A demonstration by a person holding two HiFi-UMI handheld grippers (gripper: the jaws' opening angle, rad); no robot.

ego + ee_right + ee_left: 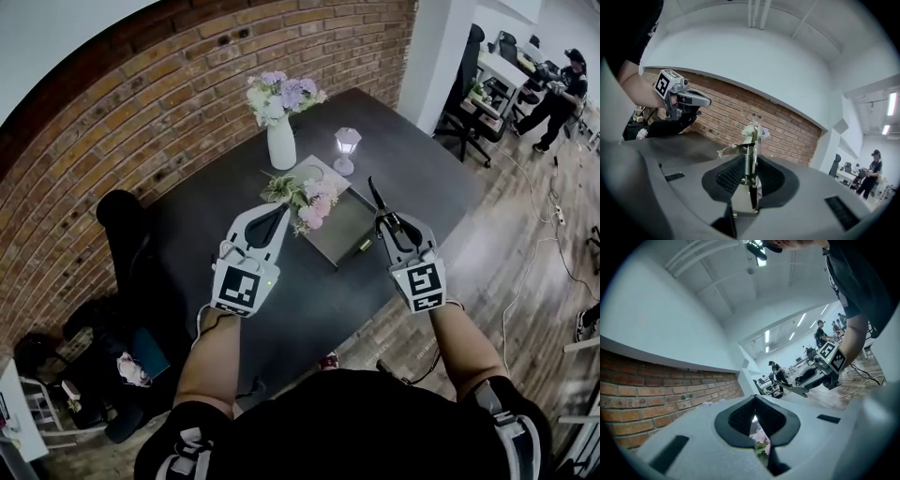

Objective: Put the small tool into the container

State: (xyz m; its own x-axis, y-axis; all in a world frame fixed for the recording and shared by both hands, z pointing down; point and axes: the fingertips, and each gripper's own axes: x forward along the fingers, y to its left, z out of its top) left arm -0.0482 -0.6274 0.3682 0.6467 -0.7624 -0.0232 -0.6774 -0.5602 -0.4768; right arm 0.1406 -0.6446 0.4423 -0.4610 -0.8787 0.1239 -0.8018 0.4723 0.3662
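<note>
In my right gripper (386, 227) sits the small tool (377, 199), a pair of metal pliers with a spring, and the jaws are shut on it. Its dark tips stick out ahead of the jaws. In the right gripper view the tool (751, 161) stands upright between the black pads. The container (343, 228), a flat grey-green box, lies on the dark table (422, 178) just left of and below the tool. My left gripper (280, 212) hovers at the box's left side, shut and holding nothing. The left gripper view looks across at the right gripper (820, 373) and the tool (790, 387).
A white vase of flowers (280, 141), a small lantern (347, 150), a round plate (319, 172) and a low flower arrangement (305, 199) stand on the table behind the box. A brick wall (141, 103) runs along the far side. A black chair (122, 220) is at left.
</note>
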